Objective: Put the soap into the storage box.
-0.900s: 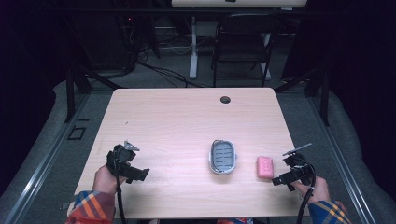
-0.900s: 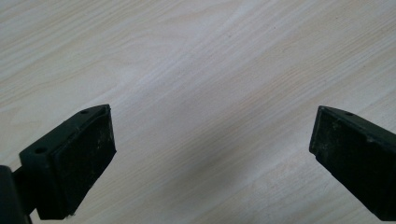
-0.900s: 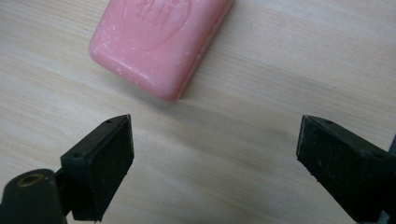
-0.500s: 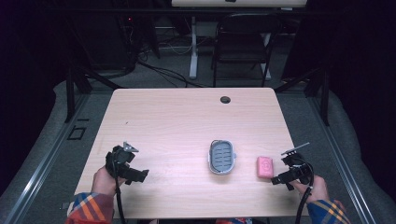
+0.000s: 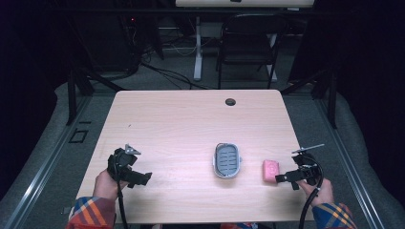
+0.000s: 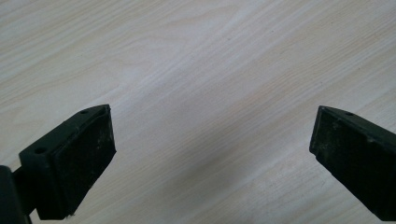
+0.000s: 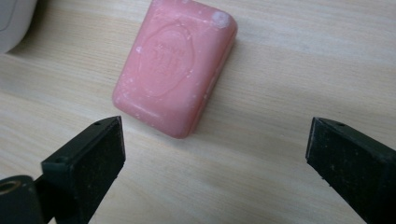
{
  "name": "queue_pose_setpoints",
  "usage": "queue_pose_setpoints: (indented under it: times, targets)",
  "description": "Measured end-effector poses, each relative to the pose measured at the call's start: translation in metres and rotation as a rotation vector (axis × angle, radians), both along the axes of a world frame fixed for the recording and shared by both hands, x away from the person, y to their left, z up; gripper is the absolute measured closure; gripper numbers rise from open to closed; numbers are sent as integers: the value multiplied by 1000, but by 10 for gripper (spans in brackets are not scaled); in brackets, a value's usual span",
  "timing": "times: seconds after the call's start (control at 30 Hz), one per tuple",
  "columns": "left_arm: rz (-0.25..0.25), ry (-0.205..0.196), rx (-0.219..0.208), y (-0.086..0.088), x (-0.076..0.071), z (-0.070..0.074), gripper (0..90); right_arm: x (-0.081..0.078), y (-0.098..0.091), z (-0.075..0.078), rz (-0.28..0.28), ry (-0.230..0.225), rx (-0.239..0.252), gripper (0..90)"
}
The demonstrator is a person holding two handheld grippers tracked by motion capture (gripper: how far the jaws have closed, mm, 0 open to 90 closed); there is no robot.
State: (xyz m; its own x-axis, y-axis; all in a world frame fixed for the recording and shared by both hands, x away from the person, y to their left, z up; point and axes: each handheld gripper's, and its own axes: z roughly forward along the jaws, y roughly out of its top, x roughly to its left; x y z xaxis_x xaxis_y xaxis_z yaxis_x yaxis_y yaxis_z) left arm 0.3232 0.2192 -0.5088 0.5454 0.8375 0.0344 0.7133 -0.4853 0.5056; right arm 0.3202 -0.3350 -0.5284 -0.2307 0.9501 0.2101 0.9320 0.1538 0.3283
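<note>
Soap first: a pink rectangular bar of soap (image 7: 175, 70) with an oval stamp pressed into its top lies flat on the pale wood-grain tabletop (image 5: 181, 129), near the front right corner, just right of a grey oval plastic soap dish (image 5: 227, 160) with a slotted insert. Bar and dish are near each other but apart. The right gripper (image 7: 215, 163) sits just beyond the bar's right side in the high view, jaws spread wide with nothing between the pads; in the right gripper view the soap lies just ahead of the tips, not touched (a white rim of the dish shows at that view's upper left corner). The left gripper (image 5: 128, 168) rests well apart at the front left of the table, its jaws likewise spread, over bare wood. Each is held by a hand coming out of a plaid sleeve (image 5: 93, 212), with a black cable trailing back.

The tabletop has rounded corners and a small dark cable hole (image 5: 230, 101) near its far edge. Around it lies grey carpet (image 5: 43, 167). Behind, the room is dim: a black folding chair (image 5: 248, 47), a white desk leg (image 5: 197, 47) and loose cables on the floor.
</note>
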Motion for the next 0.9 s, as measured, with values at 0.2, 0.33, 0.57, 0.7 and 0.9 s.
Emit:
queue_pose_setpoints:
  times: [0.2,0.33,0.57,0.7,0.9]
  targets:
    - [-1,3,3,-1,1,-1,0,-3,6,3,-7,-11,27,0]
    - [9,-1,-3,0,1,-1,0,0,15,4,6,-19,33,0]
    - [3,-8,-11,1,0,1,0,10,30,7,-8,-14,38,0]
    - [-2,-10,-6,0,-1,1,0,18,37,3,-30,10,37,0]
    - [-3,-9,-10,0,-1,1,0,26,45,2,-41,4,28,56]
